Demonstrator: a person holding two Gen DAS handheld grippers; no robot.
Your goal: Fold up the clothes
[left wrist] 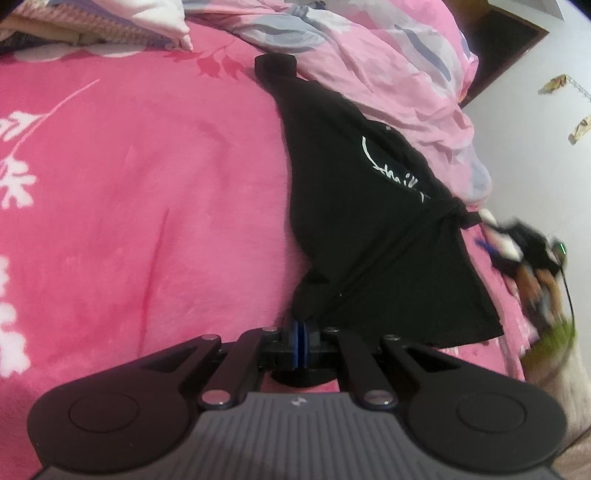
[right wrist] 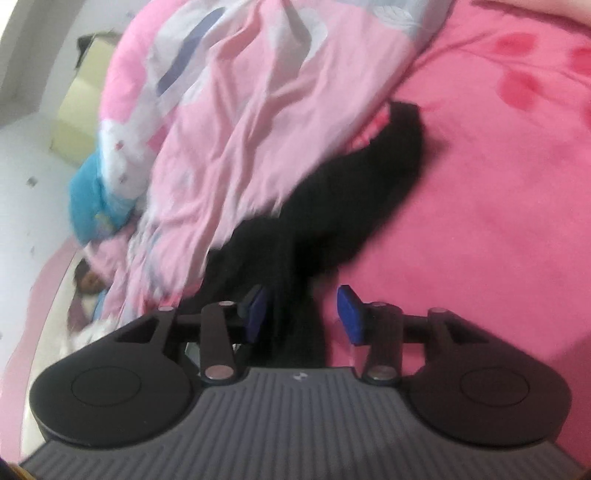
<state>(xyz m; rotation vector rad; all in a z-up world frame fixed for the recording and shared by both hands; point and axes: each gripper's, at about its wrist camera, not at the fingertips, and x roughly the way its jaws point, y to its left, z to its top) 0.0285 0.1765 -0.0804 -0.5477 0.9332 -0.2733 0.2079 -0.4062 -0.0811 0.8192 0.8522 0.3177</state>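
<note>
A black garment [left wrist: 369, 229] with white script lettering hangs stretched above the pink blanket in the left wrist view. My left gripper [left wrist: 302, 334] is shut on its lower corner, and the blue pads are pressed together on the cloth. One end runs up to a black cuff [left wrist: 275, 64]. Its bunched right corner reaches a blurred hand [left wrist: 543, 280] at the bed's edge. In the right wrist view my right gripper [right wrist: 304, 315] stands open, with a strip of the black garment [right wrist: 369, 192] passing between its blue fingers [right wrist: 351, 317].
A pink fleece blanket [left wrist: 147, 184] with a white leaf pattern covers the bed. A crumpled pink and grey-blue quilt [left wrist: 388, 74] [right wrist: 240, 129] is heaped beside the garment. A pillow [left wrist: 147, 22] lies at the far end. A blue bundle [right wrist: 88, 206] and pale floor [left wrist: 546, 166] are off the bed's side.
</note>
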